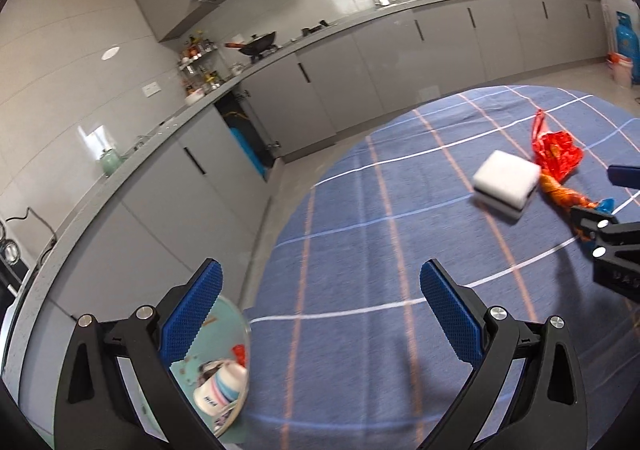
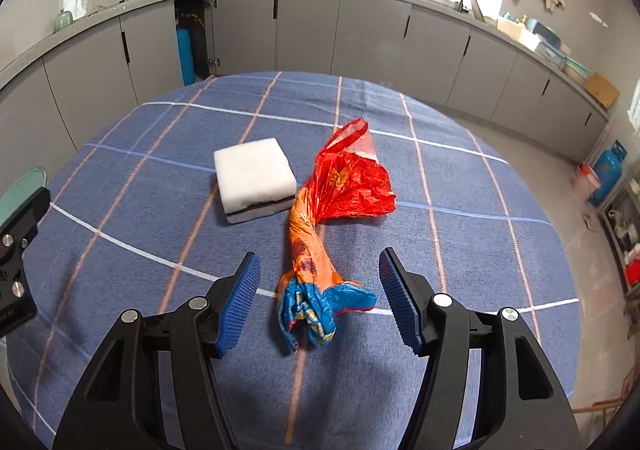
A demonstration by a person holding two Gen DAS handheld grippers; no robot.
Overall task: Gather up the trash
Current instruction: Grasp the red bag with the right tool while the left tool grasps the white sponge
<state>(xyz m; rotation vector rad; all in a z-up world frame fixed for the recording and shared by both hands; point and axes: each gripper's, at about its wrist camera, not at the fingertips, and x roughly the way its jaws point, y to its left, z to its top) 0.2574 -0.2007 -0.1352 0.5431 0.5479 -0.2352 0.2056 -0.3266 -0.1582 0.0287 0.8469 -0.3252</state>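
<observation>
Across the blue checked tablecloth point(image 2: 120, 177), wide bare fabric on every side of the trash. Near the middle, a twisted plastic bag point(image 2: 320, 234), red and orange with a blue end, lying flat beside a white foam block point(image 2: 254, 173), the two just touching or nearly so. Behind both, open cloth up to the round far rim, then a gap of floor before the grey cabinets point(image 2: 360, 33). Right gripper point(image 2: 318, 296) spread wide, blue pads either side of the bag's blue end without pressing on it, holding nothing. Left gripper point(image 1: 320, 314) also spread wide and empty, poised over the table's left edge where cloth gives way to floor. Beneath its left finger, at that edge, a pale green bin point(image 1: 224, 362) with a small bottle and scraps inside. Seen from the left wrist, right gripper at the far right border, by the bag's near end.
</observation>
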